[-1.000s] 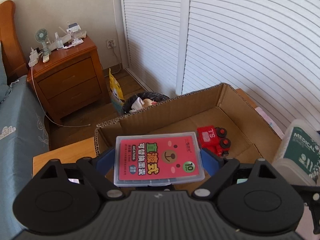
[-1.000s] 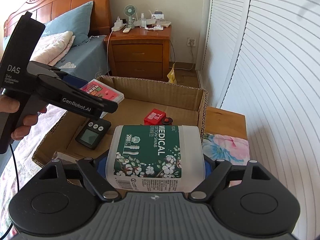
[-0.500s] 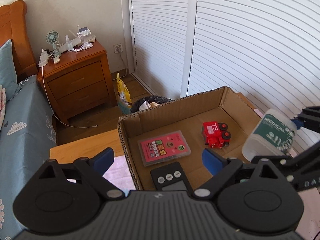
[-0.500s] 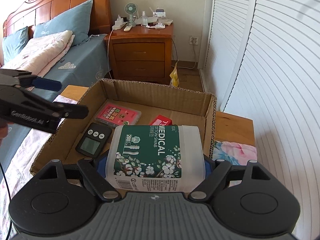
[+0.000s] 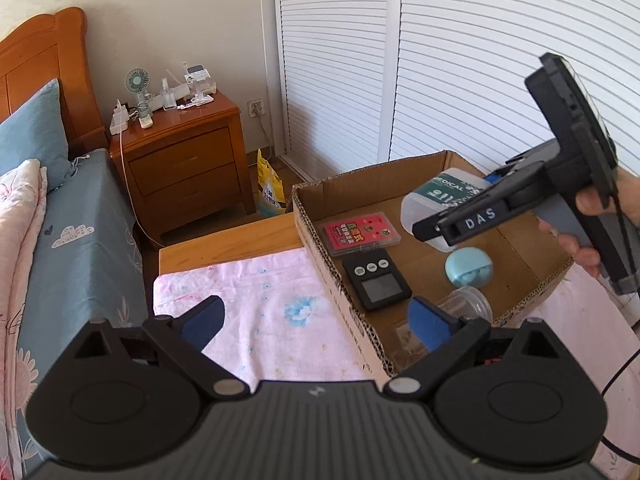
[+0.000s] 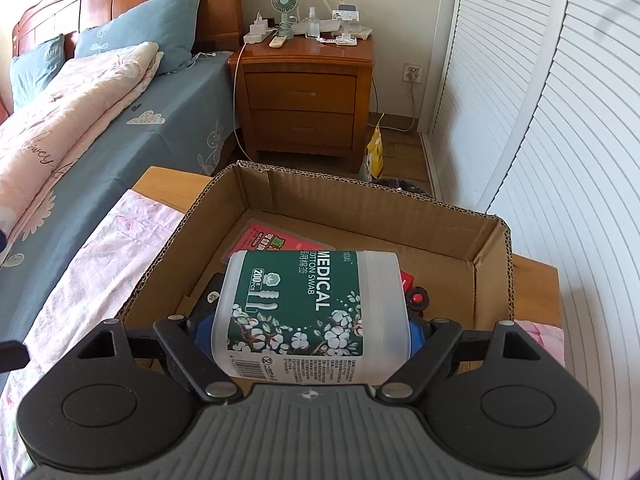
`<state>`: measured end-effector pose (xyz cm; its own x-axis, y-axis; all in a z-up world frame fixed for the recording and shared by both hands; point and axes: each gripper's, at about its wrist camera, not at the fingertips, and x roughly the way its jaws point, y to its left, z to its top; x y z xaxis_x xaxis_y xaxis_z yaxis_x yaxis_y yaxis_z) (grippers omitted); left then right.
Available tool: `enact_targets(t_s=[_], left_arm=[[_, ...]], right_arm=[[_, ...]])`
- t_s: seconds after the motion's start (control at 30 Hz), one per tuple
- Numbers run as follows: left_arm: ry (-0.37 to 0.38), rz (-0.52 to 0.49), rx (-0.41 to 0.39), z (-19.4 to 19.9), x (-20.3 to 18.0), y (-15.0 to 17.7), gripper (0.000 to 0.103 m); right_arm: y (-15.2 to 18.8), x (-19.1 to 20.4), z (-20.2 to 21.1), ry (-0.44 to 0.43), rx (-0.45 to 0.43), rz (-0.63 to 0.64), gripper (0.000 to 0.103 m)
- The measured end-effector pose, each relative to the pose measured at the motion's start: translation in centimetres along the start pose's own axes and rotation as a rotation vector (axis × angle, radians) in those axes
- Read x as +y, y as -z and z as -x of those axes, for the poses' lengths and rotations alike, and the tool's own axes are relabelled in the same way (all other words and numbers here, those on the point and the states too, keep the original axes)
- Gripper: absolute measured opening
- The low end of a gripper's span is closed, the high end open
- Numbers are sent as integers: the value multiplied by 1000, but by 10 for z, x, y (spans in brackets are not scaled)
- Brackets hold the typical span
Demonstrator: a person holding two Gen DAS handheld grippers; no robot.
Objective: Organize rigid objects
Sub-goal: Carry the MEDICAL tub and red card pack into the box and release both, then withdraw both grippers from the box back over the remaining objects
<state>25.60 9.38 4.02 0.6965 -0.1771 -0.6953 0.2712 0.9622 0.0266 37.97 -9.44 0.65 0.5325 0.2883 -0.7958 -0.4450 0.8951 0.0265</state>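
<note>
An open cardboard box point(image 5: 316, 236) point(image 6: 492, 268) stands on the table. Inside lie a pink card case point(image 5: 361, 233) point(image 6: 280, 241), a black digital timer point(image 5: 376, 279), a round teal case point(image 5: 469, 269), a clear jar point(image 5: 468, 304) and a red toy vehicle point(image 6: 414, 290). My right gripper point(image 6: 308, 330) is shut on a white cotton swab tub point(image 6: 310, 312) with a green label and holds it over the box. In the left wrist view the same tub point(image 5: 436, 200) hangs above the box's far side. My left gripper point(image 5: 312, 320) has nothing between its fingers, its jaws opening, above the cloth beside the box.
A pink floral cloth point(image 5: 256, 312) covers the table left of the box. A bed with blue sheet point(image 6: 120, 140) lies to the left, a wooden nightstand point(image 6: 304, 96) behind. White louvred doors point(image 5: 460, 60) run along the right. A person's hand point(image 5: 580, 240) holds the right gripper's handle.
My left gripper has let go of the pink card case, which now lies in the box, and drew back left over the cloth. My right gripper has carried the tub over the box.
</note>
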Motion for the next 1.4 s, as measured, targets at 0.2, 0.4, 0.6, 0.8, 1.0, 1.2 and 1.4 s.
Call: enact_targets(t_s=[0.2, 0.4, 0.6, 0.8, 1.0, 1.2, 1.4], left_arm=[[-1, 0, 9, 8, 5, 20, 98], [10, 17, 4, 9, 10, 27, 98], [7, 25, 5, 10, 12, 30, 98], [8, 47, 7, 16, 11, 33, 100], [1, 53, -1, 30, 3, 38, 101], [4, 74, -6, 42, -5, 50, 101], [17, 122, 4, 48, -12, 69, 101]], right_arm=[[-2, 8, -18, 38, 35, 3, 87], [0, 10, -28, 86, 53, -4, 87], [0, 8, -22, 127, 5, -7, 103], [4, 5, -6, 134, 1, -14, 103], [21, 4, 22, 119, -24, -33, 103], [48, 9, 56, 91, -60, -46, 103], [89, 28, 82, 37, -80, -16, 103]])
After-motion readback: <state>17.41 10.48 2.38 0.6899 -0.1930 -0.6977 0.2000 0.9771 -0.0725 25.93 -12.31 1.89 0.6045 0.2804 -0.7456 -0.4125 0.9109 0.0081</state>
